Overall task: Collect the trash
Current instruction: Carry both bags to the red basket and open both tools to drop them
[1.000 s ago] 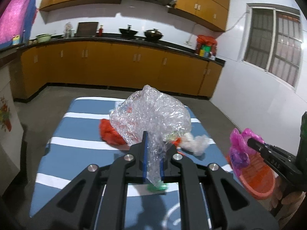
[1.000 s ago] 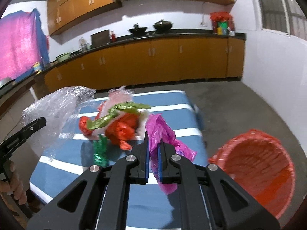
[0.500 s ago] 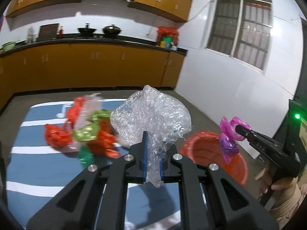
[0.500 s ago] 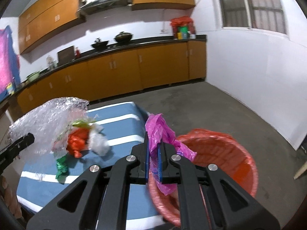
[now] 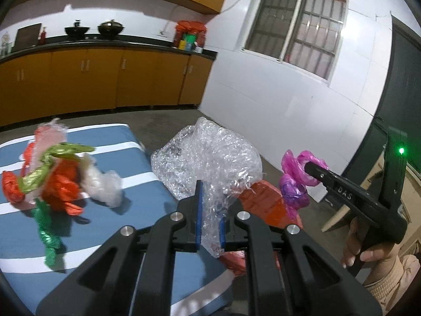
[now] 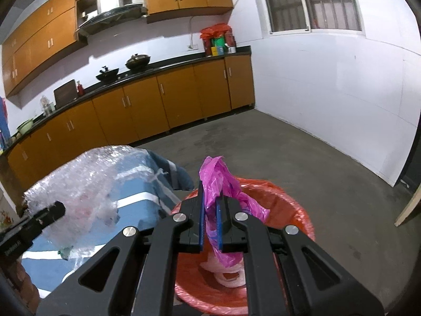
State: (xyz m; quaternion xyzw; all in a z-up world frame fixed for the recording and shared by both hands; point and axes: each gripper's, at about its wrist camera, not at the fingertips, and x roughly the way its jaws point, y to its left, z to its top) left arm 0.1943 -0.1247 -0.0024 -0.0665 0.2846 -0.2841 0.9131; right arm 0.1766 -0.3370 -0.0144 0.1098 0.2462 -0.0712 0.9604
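My left gripper is shut on a crumpled wad of clear bubble wrap, held in the air beyond the right edge of the striped table. The same bubble wrap and left gripper show at the left of the right wrist view. My right gripper is shut on a pink plastic bag that hangs over the red bin. In the left wrist view the pink bag and right gripper are at the right, above the red bin.
A pile of red, green and white plastic scraps lies on the blue striped table. White plastic lies inside the bin. Orange kitchen cabinets line the far wall beyond a bare concrete floor. A hand holds the right gripper.
Both grippers have swung right, away from the table's middle toward the red bin. The pink bag now hangs over the bin, and the bubble wrap is past the table's edge.
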